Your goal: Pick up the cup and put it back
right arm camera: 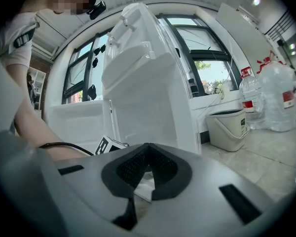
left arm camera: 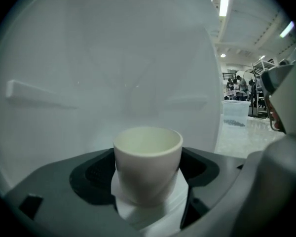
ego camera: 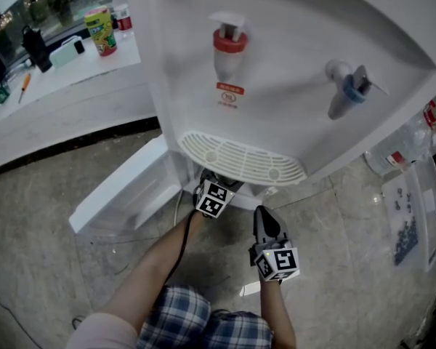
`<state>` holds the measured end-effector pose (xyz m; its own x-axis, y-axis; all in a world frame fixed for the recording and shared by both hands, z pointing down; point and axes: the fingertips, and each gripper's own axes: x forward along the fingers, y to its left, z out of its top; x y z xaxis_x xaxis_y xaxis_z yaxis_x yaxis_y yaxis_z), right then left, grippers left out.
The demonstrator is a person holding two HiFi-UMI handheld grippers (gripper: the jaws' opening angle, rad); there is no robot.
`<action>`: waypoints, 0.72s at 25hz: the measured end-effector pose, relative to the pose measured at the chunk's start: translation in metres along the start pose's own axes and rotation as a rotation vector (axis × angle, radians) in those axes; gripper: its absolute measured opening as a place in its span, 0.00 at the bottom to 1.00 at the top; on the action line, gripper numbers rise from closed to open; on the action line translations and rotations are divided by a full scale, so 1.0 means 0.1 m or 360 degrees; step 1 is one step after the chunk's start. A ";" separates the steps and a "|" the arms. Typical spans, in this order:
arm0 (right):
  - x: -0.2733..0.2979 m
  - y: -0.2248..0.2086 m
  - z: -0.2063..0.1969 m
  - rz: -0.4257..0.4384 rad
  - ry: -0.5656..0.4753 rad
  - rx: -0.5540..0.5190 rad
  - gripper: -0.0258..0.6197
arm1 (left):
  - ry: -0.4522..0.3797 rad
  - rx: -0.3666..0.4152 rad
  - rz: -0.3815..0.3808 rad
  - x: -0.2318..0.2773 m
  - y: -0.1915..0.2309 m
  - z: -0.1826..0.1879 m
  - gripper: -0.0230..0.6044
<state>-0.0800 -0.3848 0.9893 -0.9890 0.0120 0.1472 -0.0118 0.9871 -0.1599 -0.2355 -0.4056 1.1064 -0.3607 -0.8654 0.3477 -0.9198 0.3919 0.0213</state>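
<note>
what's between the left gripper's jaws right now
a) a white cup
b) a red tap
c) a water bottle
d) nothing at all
a: the left gripper view shows a white cup standing upright between the spread jaws of the left gripper.

Smooth matt white cup, plastic or ceramic, hard to say. Dark, finely textured pads set in smooth grey plastic on the left gripper. Glossy white plastic water dispenser with slotted plastic drip tray. Polished stone floor. Checked cloth shorts.
</note>
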 end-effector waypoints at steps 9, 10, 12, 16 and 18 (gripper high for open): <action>-0.05 -0.04 -0.09 -0.0026 0.0030 0.0015 0.07 | 0.0031 0.0036 -0.0075 -0.10 -0.07 0.03 0.68; -0.06 -0.05 -0.10 -0.0031 0.0031 0.0018 0.07 | 0.0026 0.0032 -0.0087 -0.14 -0.10 0.03 0.68; -0.08 -0.07 -0.11 -0.0040 0.0027 0.0025 0.07 | 0.0011 0.0026 -0.0111 -0.25 -0.15 0.04 0.68; -0.10 -0.10 -0.11 -0.0056 0.0017 0.0037 0.07 | -0.0017 0.0057 -0.0142 -0.57 -0.23 0.07 0.68; -0.10 -0.11 -0.12 -0.0057 0.0019 0.0038 0.07 | -0.0040 0.0066 -0.0159 -0.77 -0.28 0.10 0.68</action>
<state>-0.0685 -0.3936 1.0014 -0.9861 -0.0215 0.1647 -0.0511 0.9827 -0.1778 -0.1836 -0.3534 1.0695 -0.2701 -0.9074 0.3219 -0.9567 0.2905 0.0160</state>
